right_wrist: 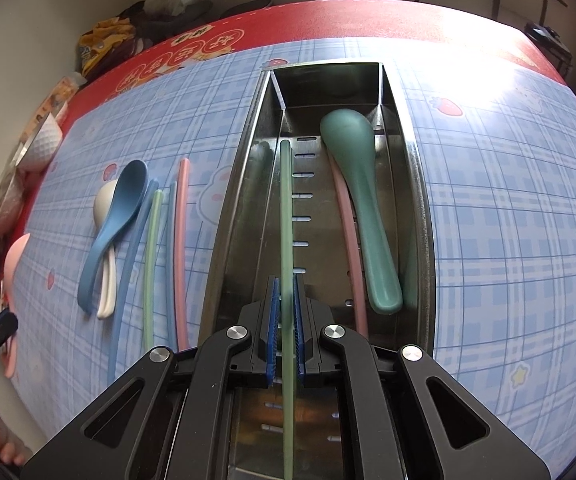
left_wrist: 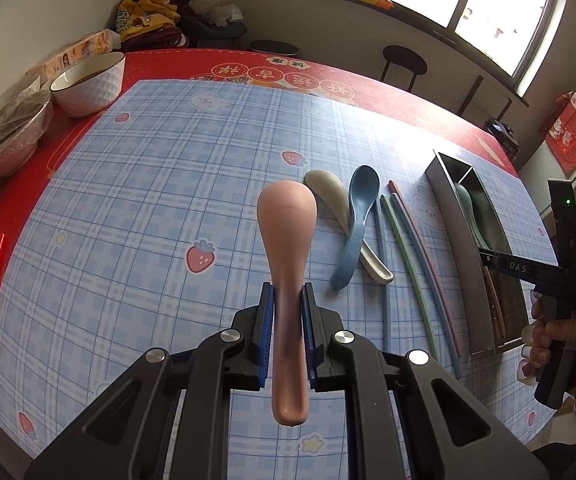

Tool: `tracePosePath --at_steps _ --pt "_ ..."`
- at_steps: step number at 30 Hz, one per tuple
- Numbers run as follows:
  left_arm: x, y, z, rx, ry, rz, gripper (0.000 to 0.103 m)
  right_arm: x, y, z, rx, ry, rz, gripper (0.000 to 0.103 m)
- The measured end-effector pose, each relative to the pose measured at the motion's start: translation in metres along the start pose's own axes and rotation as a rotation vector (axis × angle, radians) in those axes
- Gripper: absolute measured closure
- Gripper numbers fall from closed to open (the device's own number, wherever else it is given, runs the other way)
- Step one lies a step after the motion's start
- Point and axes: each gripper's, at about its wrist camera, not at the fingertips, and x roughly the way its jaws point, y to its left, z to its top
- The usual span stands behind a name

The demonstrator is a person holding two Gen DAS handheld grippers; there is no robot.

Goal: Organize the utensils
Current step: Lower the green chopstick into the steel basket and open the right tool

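we see the left gripper (left_wrist: 288, 332) clamped on the handle of a pink spoon (left_wrist: 286, 220), bowl pointing away, held above the blue plaid mat (left_wrist: 128, 200) near its middle. the right gripper (right_wrist: 286, 320) is closed on a green chopstick (right_wrist: 286, 208) that runs lengthwise over the metal utensil tray (right_wrist: 419, 184), which sits toward the mat's right edge. inside the tray lie a teal spoon (right_wrist: 363, 200) and a pink chopstick (right_wrist: 347, 224) along its right side (the two touching, as far as we can tell). left of the tray on the mat, a blue spoon (right_wrist: 116, 216) lies across a white spoon (right_wrist: 104, 200), with four loose chopsticks (right_wrist: 182, 240) beside them.
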Motion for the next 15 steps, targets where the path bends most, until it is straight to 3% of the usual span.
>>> tracePosePath --at_steps 11,13,14,15 --pt "0.006 -0.024 0.011 0.027 0.002 -0.036 0.090 -0.040 -0.009 -0.008 0.002 -0.068 -0.001 0.093" --pt "0.007 -0.030 0.015 0.029 0.002 -0.048 0.090 -0.050 -0.010 -0.009 0.000 -0.089 0.009 0.076" --pt "0.008 -0.033 0.017 0.031 0.002 -0.054 0.090 -0.057 -0.011 -0.010 -0.001 -0.107 0.011 0.057" --pt "0.009 -0.037 0.019 0.033 0.003 -0.061 0.090 -0.063 -0.012 -0.011 -0.004 -0.125 0.009 0.052"
